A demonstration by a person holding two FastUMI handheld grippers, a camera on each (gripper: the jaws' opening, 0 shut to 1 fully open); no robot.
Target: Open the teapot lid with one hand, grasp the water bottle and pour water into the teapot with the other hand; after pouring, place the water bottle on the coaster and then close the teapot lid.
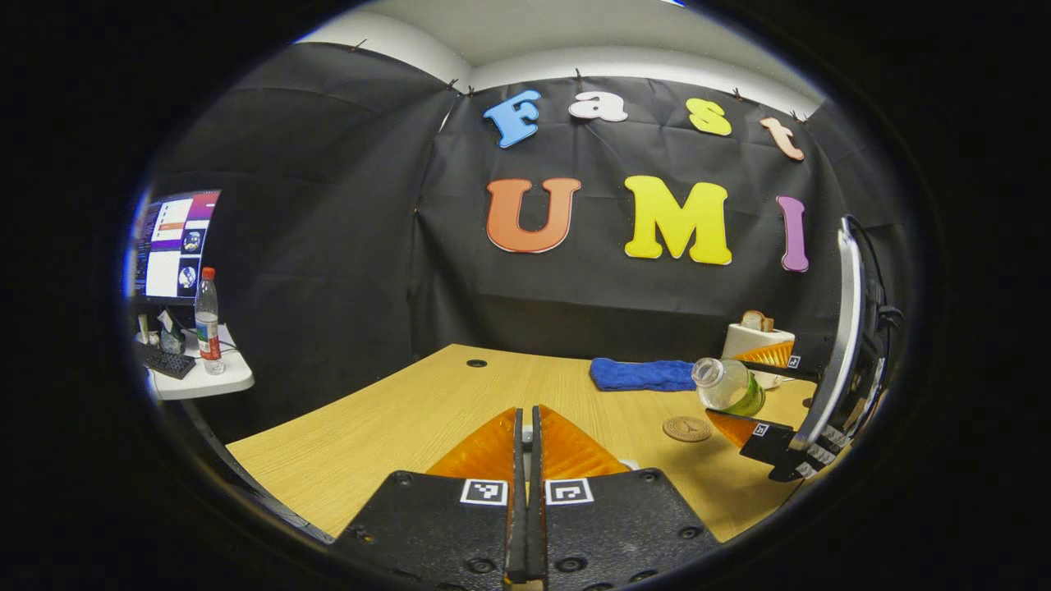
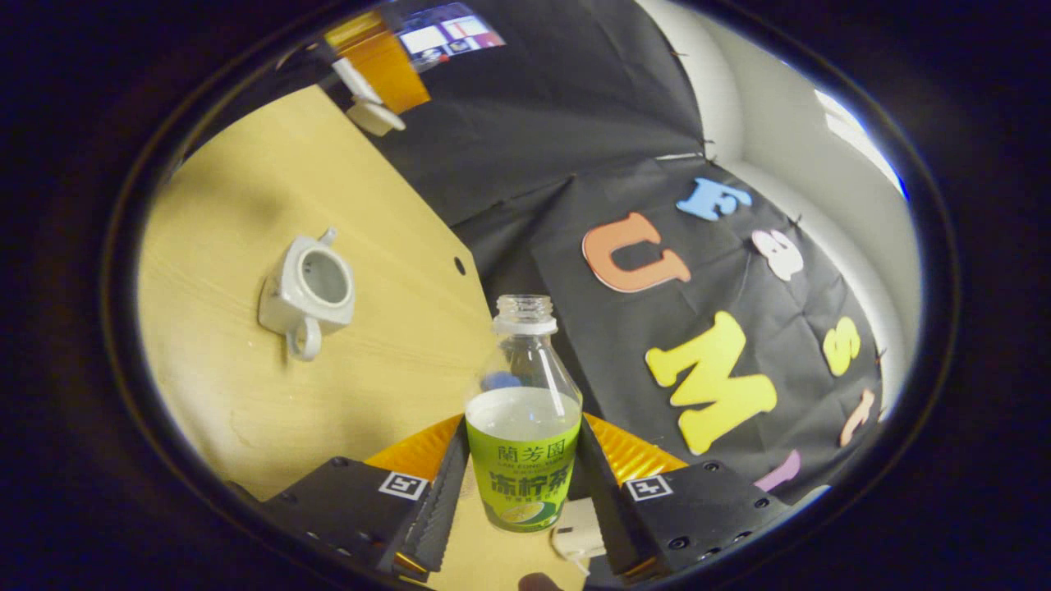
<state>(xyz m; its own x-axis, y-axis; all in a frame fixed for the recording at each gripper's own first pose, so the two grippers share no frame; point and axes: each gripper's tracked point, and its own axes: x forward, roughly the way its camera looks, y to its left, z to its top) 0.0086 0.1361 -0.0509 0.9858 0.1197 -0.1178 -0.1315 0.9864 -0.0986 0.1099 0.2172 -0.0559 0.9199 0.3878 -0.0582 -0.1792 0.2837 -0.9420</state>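
Right claw: pinching water bottle, capless, neck pointing forward.
Teapot: open, forward-left of bottle mouth, apart.
Left claw: pressed together, apparently on the lid.

Teapot mouth: uncovered on the teapot, bare wooden table all round it.
Ahead of left gripper: open tabletop toward 12 o'clock.
Obstacles, left gripper view: coaster, blue cloth, tilted water bottle and right gripper, 2 o'clock.
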